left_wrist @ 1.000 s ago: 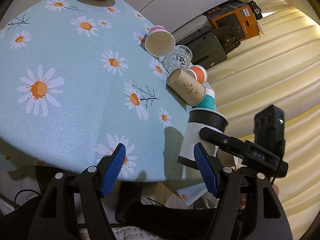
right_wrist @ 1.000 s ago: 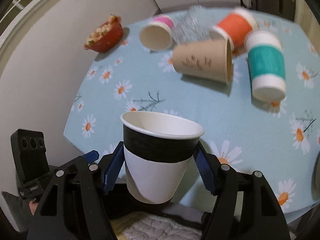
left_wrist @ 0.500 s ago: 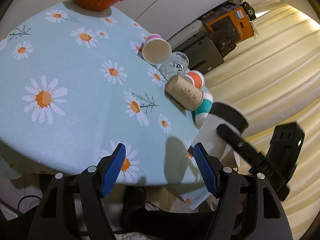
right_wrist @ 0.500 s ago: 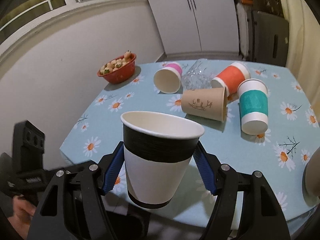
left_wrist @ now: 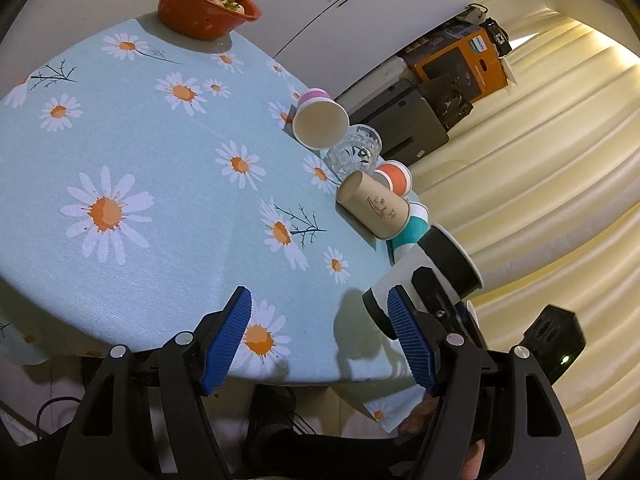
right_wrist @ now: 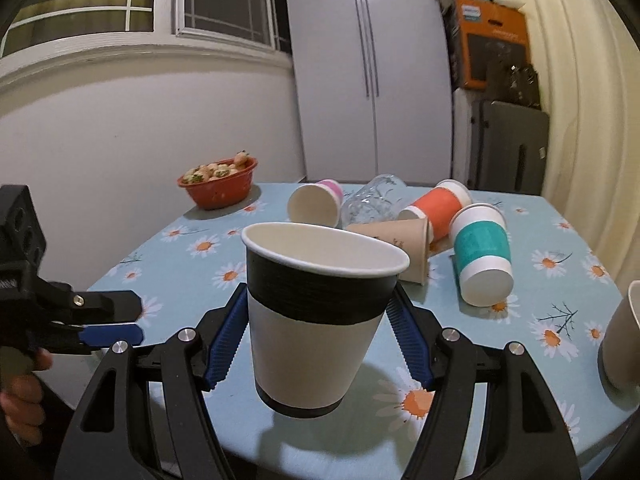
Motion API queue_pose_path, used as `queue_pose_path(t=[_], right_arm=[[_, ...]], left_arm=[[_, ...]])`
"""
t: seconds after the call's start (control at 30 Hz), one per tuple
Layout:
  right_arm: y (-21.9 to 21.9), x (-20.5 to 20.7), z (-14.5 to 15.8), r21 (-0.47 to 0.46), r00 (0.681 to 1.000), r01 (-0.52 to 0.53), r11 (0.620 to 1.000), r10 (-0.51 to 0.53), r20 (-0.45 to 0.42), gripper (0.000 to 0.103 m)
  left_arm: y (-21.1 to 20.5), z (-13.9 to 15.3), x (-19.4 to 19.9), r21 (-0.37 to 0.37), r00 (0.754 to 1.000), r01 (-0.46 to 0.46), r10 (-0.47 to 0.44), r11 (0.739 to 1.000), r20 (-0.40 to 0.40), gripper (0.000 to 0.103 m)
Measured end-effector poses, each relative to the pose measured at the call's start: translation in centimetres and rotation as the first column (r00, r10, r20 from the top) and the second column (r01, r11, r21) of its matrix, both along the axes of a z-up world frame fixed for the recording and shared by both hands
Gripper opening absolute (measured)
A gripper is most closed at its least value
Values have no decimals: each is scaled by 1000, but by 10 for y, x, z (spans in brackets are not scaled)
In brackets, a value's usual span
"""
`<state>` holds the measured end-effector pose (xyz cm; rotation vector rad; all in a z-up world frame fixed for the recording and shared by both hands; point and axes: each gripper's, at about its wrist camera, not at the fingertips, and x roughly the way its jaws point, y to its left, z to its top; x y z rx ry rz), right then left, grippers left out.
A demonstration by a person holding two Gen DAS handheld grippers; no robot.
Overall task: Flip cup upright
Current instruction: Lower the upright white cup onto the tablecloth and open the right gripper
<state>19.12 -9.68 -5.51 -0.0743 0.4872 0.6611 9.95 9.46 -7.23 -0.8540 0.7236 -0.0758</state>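
My right gripper [right_wrist: 316, 340] is shut on a black-and-white paper cup [right_wrist: 316, 312], mouth up, held above the near edge of the daisy tablecloth [right_wrist: 520, 344]. In the left wrist view the same cup [left_wrist: 436, 268] hangs at the right over the table edge, behind my left gripper's right finger. My left gripper [left_wrist: 320, 340] is open and empty above the near edge; it also shows at the left of the right wrist view [right_wrist: 108, 320]. A teal cup [right_wrist: 482, 256], tan cup [right_wrist: 400, 248], orange cup [right_wrist: 436, 208] and pink cup [right_wrist: 316, 204] lie on their sides.
A clear glass [right_wrist: 372, 200] lies among the cups. A red bowl of food [right_wrist: 218, 184] stands at the far left. Another cup [right_wrist: 624, 340] stands at the right edge. Curtains, a grey case and an orange box [right_wrist: 496, 48] are beyond the table.
The right gripper has lifted and levelled, so the black-and-white cup sits higher and more upright over the table. The left gripper has drawn back slightly and stays open.
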Motion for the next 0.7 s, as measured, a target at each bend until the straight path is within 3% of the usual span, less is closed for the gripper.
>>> queue_pose_path(t=[0.2, 0.4, 0.7], right_arm=[[3, -8, -22, -10, 993, 97, 995, -96, 72, 69], [17, -20, -34, -73, 973, 123, 990, -106, 205, 69], [21, -24, -46, -82, 967, 135, 988, -113, 226, 69]], left_arm=[[0, -2, -2, -1, 1000, -5, 5, 1000, 3, 69], [0, -2, -4, -3, 1000, -7, 7, 1000, 10, 69], [1, -2, -5, -4, 1000, -9, 9, 1000, 9, 69]])
